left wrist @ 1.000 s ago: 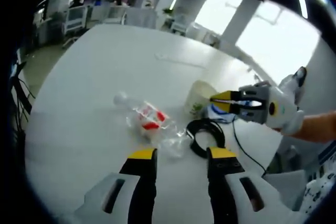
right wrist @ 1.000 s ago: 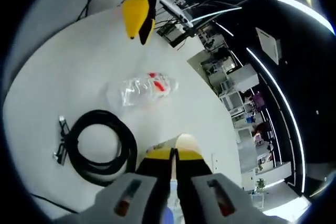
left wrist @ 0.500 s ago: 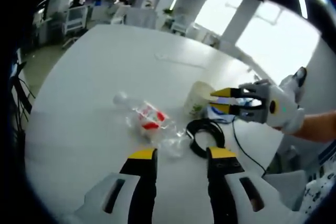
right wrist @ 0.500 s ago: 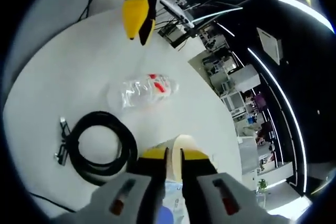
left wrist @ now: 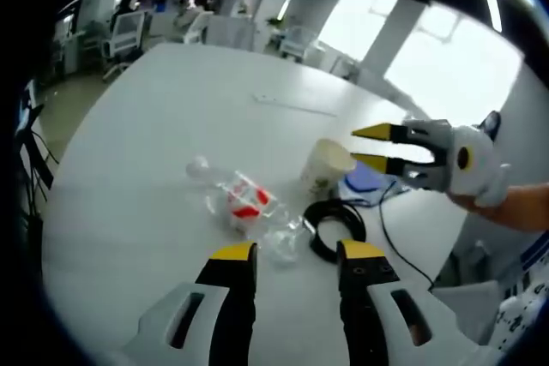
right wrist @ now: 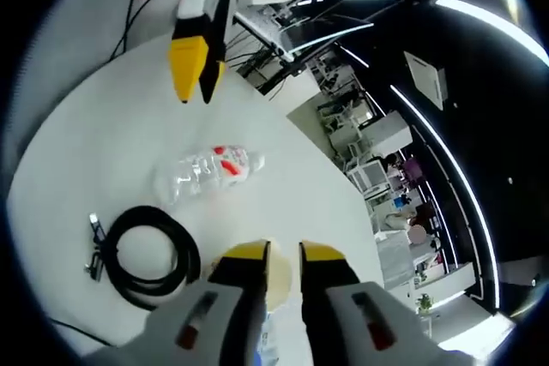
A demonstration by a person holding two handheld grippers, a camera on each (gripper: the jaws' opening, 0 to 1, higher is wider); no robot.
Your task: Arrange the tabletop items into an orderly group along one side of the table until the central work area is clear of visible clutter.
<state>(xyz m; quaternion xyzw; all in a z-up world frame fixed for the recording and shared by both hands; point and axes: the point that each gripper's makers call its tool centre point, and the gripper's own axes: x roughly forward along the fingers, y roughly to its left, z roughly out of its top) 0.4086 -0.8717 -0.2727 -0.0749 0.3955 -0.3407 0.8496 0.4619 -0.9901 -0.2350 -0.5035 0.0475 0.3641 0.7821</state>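
A crushed clear bottle with a red label lies on its side on the white table, just ahead of my left gripper, which is open and holds nothing. A cream paper cup stands upright beyond a black cable coil. My right gripper hovers open just right of and above the cup's rim, apart from it. In the right gripper view the cup shows between my own open jaws, with the coil at left, the bottle ahead and the left gripper beyond.
A blue flat object lies behind the cup. A thin black wire runs off toward the table's near right edge. A thin white strip lies farther out. The far half of the table is bare. Office furniture stands beyond.
My right gripper has opened, let go of the cup's rim and lifted up and back from it. The cup stays standing. My left gripper has hardly moved.
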